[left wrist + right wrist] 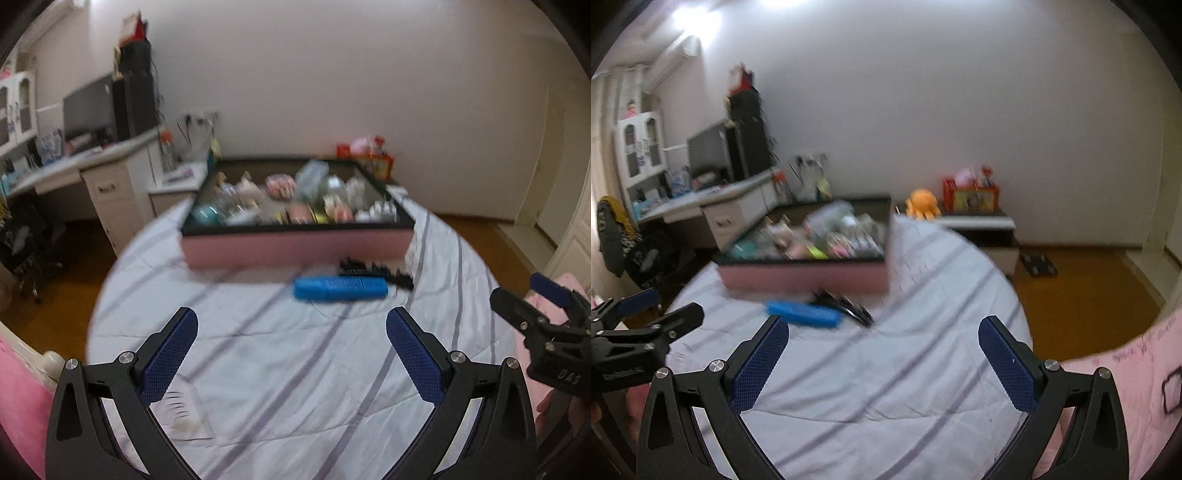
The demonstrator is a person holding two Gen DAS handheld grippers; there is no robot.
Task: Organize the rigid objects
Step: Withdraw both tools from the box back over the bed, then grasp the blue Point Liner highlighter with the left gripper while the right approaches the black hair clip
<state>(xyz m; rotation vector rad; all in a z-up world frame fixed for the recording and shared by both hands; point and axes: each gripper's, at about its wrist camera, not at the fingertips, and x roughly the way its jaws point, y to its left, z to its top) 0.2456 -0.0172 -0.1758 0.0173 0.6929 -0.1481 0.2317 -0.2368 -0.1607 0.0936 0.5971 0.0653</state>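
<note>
Right hand-held gripper [882, 360]: jaws wide apart, nothing between them, above the striped bed sheet [886, 387].
Blue case [803, 314]: ahead-left, flat on sheet.
Black comb-like item [849, 304]: touching case's far end; blurred.
Pink-sided tray [809, 275]: beyond both, filled with small items.
Left hand-held gripper [661, 308]: far left.
</note>
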